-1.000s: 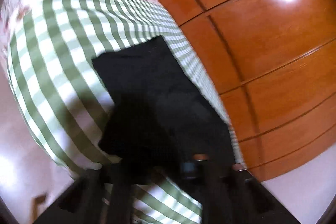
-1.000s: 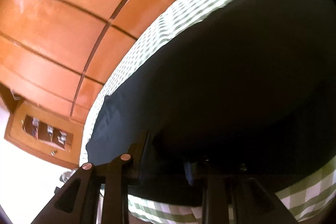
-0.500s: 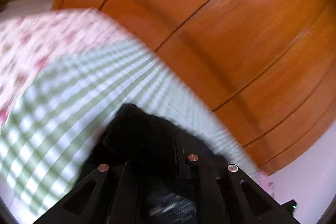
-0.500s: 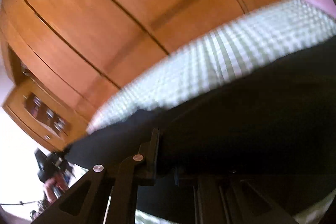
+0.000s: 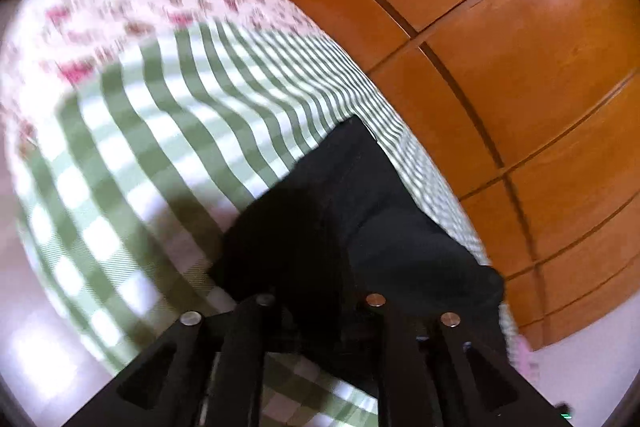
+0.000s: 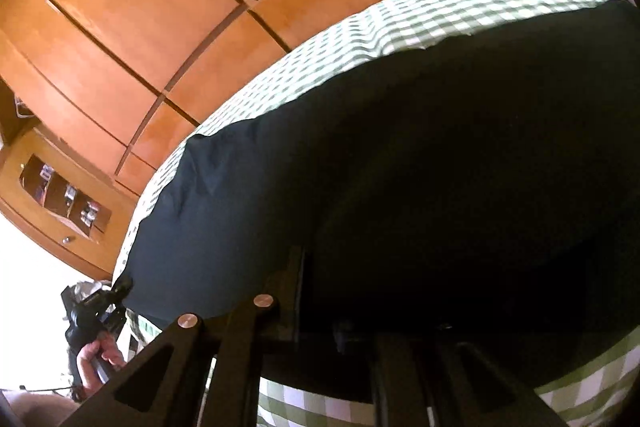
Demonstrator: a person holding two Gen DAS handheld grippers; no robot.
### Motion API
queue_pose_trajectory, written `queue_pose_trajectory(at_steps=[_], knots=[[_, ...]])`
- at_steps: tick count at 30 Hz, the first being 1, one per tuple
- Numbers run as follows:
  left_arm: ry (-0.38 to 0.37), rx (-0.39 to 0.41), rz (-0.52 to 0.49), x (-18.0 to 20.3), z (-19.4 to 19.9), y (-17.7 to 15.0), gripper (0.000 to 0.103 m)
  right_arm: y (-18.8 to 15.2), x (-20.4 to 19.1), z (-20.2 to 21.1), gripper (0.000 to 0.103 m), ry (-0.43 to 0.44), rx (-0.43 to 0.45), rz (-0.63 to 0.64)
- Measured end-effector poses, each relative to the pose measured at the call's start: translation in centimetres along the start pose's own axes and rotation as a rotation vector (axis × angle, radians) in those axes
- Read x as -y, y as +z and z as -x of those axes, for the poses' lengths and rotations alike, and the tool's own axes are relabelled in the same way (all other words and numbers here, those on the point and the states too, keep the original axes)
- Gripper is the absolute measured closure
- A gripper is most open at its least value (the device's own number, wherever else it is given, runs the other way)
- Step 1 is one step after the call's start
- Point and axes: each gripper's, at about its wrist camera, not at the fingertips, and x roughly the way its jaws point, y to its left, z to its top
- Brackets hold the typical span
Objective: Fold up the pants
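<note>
Swung back down over the bed (image 5: pixel 132 131), both hand-held grippers, left (image 5: pixel 320 311) and right (image 6: pixel 340 323), meet soft, limp black pants (image 6: pixel 400 167), best taken by the near hem; jaw states cannot be told.

Since half a second ago both claws have dropped back toward the bed, black pants (image 5: pixel 360 211) spreading flatter.

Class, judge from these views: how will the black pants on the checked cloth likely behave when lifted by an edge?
The black pants probably flop and drape: wrinkles show near one corner. They likely slide little on the green checked cloth, since fabric lies flat against fabric.
</note>
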Motion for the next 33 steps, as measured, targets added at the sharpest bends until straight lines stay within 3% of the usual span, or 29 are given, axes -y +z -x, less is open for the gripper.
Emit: queue_pose_trajectory(at_steps=[3, 6, 9, 15, 20, 22, 24, 27, 30, 33], knots=[[0.124, 0.135, -0.052, 1.9, 2.4, -0.1, 0.076, 0.1, 0.9, 0.6, 0.069, 0.052, 0.006, -0.059], [0.113, 0.247, -0.073, 3.9, 4.8, -0.9, 0.061, 0.9, 2.6, 2.8, 0.067, 0.045, 0.066, -0.079], [0.066, 0.278, -0.169, 7.5, 5.0, -1.8, 0.052, 1.9, 5.8, 5.0, 0.067, 0.027, 0.128, -0.16], [-0.016, 0.113, -0.357, 13.4, 0.0, -5.3, 0.051, 3.8, 15.6, 10.2, 0.067, 0.057, 0.307, -0.447], [0.013, -0.035, -0.395, 15.1, -4.6, -8.5, 0.051, 7.2, 21.5, 12.3, 0.068, 0.049, 0.415, -0.567], [0.044, -0.06, -0.395, 15.0, -5.4, -9.5, 0.051, 8.4, 22.4, 12.4, 0.085, 0.018, 0.427, -0.566], [0.059, -0.046, -0.404, 15.1, -5.1, -9.8, 0.051, 9.0, 22.9, 12.4, 0.095, -0.017, 0.431, -0.559], [0.069, -0.053, -0.42, 15.6, -4.8, -9.8, 0.051, 9.1, 21.2, 14.0, 0.096, 0.013, 0.478, -0.493], [0.058, -0.056, -0.415, 15.7, -4.6, -9.7, 0.051, 7.5, 17.6, 17.8, 0.096, 0.002, 0.539, -0.321], [0.044, -0.071, -0.404, 15.9, -4.9, -9.9, 0.051, 5.0, 18.2, 19.2, 0.096, -0.044, 0.515, -0.29]])
